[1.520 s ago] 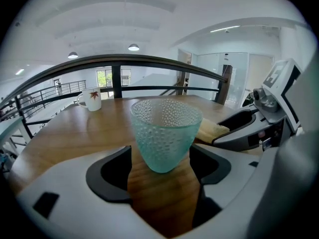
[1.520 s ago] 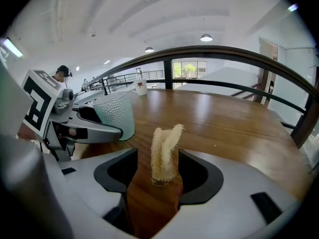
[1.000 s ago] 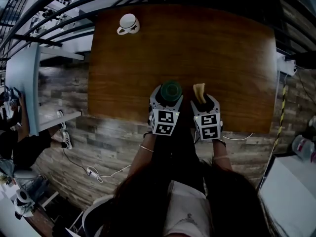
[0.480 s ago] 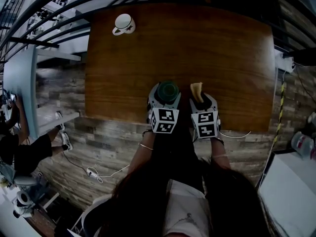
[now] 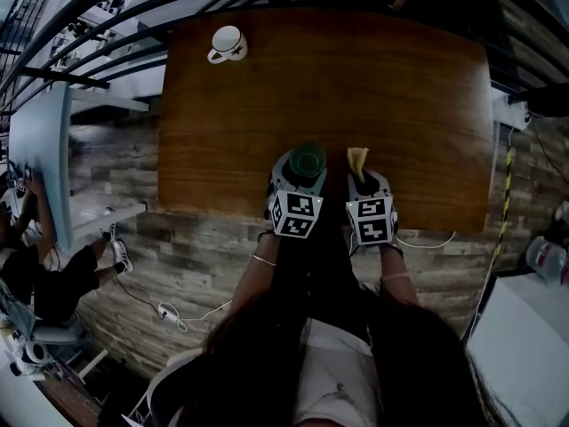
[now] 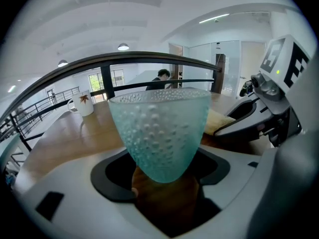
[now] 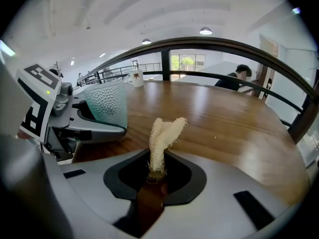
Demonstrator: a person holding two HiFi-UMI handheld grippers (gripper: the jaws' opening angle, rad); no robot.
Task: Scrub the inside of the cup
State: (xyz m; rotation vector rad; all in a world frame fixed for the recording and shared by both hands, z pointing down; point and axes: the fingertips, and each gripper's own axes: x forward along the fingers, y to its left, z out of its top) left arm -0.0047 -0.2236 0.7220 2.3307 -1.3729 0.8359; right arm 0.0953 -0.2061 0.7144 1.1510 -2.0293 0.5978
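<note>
Head view: the cup (image 5: 308, 160) is seen from above within the left tool (image 5: 306, 173). The scrubber (image 5: 357, 158) projects ahead of the right tool (image 5: 359, 174).

Left gripper view: the jaws, just closed slightly, are clamped low on the beaded wall, a detail absent overhead. The cup is judged rigid, slippery and breakable, and a hold below the rim is advised.

Right gripper view: the jaws, just closed, pinch the soft fibrous scrubber's base.
</note>
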